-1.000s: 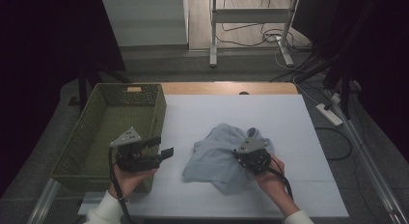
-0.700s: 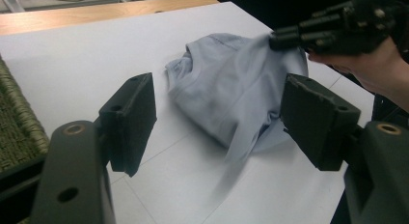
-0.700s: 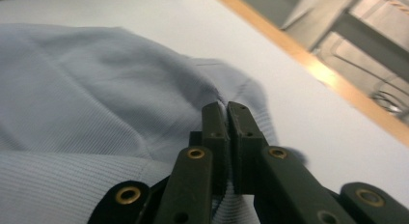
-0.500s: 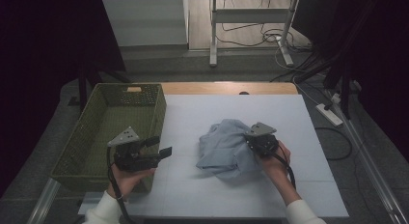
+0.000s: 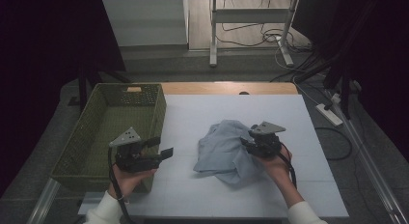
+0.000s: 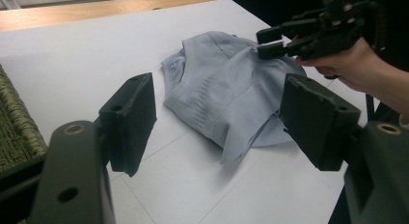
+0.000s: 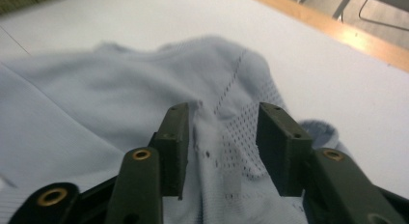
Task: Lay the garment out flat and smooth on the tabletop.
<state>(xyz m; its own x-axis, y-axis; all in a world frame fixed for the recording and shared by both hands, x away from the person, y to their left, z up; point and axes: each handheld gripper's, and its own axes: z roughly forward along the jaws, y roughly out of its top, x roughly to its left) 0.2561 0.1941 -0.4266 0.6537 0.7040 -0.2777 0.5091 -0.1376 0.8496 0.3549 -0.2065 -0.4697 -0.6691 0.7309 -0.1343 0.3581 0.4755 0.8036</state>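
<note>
White tabletop (image 5: 202, 113) carries a crumpled pale-blue knit garment (image 5: 224, 149) right of the green woven basket (image 5: 103, 122), its long axis running away from the person. Right tongs (image 5: 250, 139), just opening, straddle its right edge unclamped; left tongs (image 5: 161, 147) hang apart by the basket, farther off. No writing legible.

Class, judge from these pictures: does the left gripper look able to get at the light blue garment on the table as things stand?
Probably yes. The left gripper has its jaws open and empty, pointing at the garment, with only bare white table between them.
</note>
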